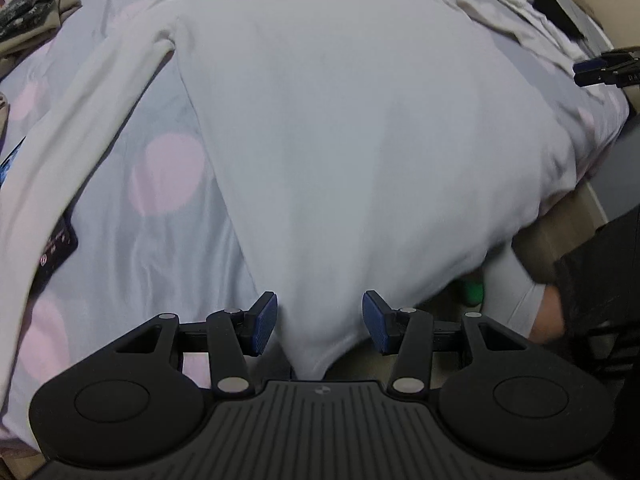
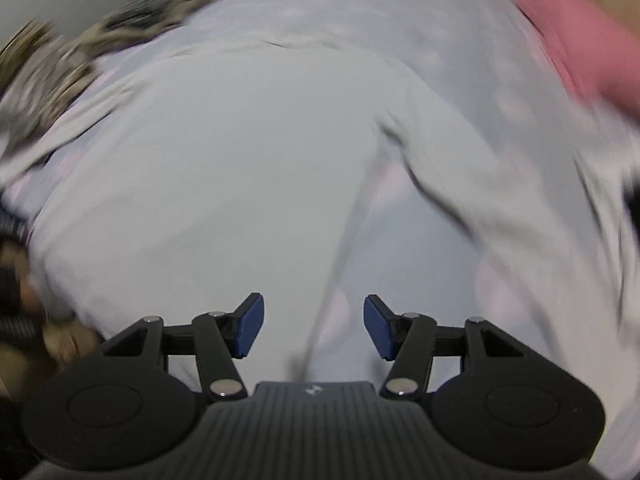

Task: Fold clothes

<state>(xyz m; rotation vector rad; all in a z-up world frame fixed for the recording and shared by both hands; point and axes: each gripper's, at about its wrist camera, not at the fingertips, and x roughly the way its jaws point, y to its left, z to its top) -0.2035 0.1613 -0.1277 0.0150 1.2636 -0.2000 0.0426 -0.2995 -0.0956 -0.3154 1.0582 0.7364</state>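
Far left, a long sleeve (image 1: 60, 128) trails across the pale grey bedsheet with pink dots (image 1: 160, 208). Centre stage, the white long-sleeved cotton top (image 1: 340, 120) lies spread flat, collar away, hem nearest the camera and slipping off the bed's edge. The left gripper (image 1: 320, 326) straddles that hem, blue pads spread wide, pinching nothing. Over to the right gripper (image 2: 314, 326): jaws likewise apart, hovering above the top's side edge, its view badly blurred. My call: to fold cleanly, take the cloth by its edge, both layers together, and keep it taut.
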